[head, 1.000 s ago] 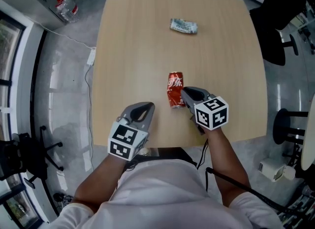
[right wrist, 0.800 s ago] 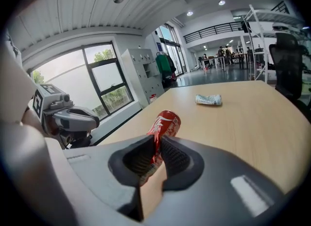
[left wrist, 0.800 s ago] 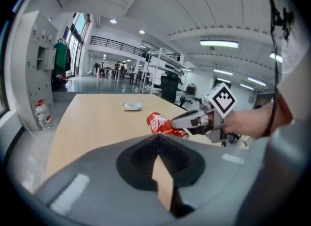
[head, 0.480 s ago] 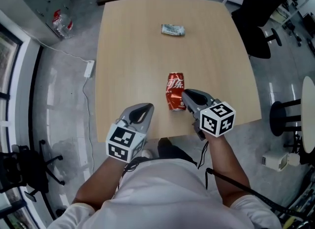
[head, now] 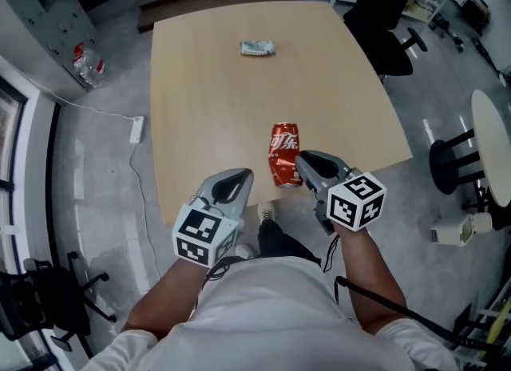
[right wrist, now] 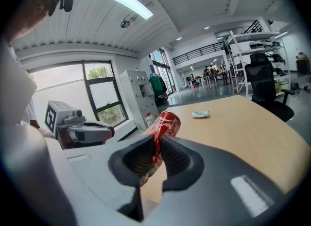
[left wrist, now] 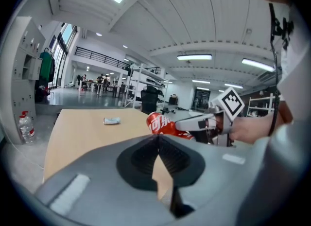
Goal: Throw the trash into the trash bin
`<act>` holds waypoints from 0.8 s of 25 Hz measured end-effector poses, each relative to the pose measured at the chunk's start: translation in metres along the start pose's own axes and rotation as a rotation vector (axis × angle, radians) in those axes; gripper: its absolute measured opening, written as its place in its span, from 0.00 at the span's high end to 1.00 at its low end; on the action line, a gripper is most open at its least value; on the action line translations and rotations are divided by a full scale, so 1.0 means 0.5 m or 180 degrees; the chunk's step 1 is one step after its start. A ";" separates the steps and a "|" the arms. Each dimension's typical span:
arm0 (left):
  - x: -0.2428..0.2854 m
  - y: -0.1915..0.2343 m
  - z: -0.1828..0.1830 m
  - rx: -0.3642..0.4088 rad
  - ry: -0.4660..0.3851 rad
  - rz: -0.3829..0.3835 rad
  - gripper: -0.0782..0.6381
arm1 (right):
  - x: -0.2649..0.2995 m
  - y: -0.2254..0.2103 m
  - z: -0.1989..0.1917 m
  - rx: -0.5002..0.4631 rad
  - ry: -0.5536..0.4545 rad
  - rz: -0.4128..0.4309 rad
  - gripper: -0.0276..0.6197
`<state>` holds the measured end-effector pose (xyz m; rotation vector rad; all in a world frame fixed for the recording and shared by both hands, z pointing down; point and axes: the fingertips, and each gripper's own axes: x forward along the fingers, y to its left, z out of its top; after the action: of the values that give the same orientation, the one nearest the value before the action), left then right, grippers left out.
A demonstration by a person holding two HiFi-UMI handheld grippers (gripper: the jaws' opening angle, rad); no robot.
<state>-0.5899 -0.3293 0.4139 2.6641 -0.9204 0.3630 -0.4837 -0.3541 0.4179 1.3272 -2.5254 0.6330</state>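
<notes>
Head view is showing the right hand-held gripper (head: 302, 158) clamping the red can (head: 284, 154) above the table's (head: 207, 90) near edge. The left hand-held gripper (head: 231, 179), jaws together, is hovering alongside, and a crumpled wrapper (head: 257, 47) is lying near the far edge.

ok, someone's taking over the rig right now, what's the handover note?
Right tool: shut on the crushed red soda can, which appears lifted off the light wooden table by its near edge.
Left tool: shut, nothing in it, held beside the right one.
Crumpled pale wrapper: lying on the far part of the table, untouched.
Trash bin: not in any view.
Done: can picked up.
Left: find the bin, drop the can in, then fetch the wrapper and bin it too.
</notes>
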 end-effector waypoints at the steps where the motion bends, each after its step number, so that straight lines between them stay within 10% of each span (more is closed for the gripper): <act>1: -0.004 -0.009 -0.002 0.0003 -0.0004 -0.0026 0.88 | -0.015 0.004 -0.004 0.0010 -0.0021 -0.0030 0.88; 20: 0.014 -0.191 0.022 0.0282 -0.0041 -0.0794 0.88 | -0.267 -0.006 -0.019 0.0243 -0.0488 -0.0809 0.88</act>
<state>-0.5227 -0.2653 0.3872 2.8217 -0.5773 0.3353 -0.4052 -0.2540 0.3759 1.7498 -2.4077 0.5994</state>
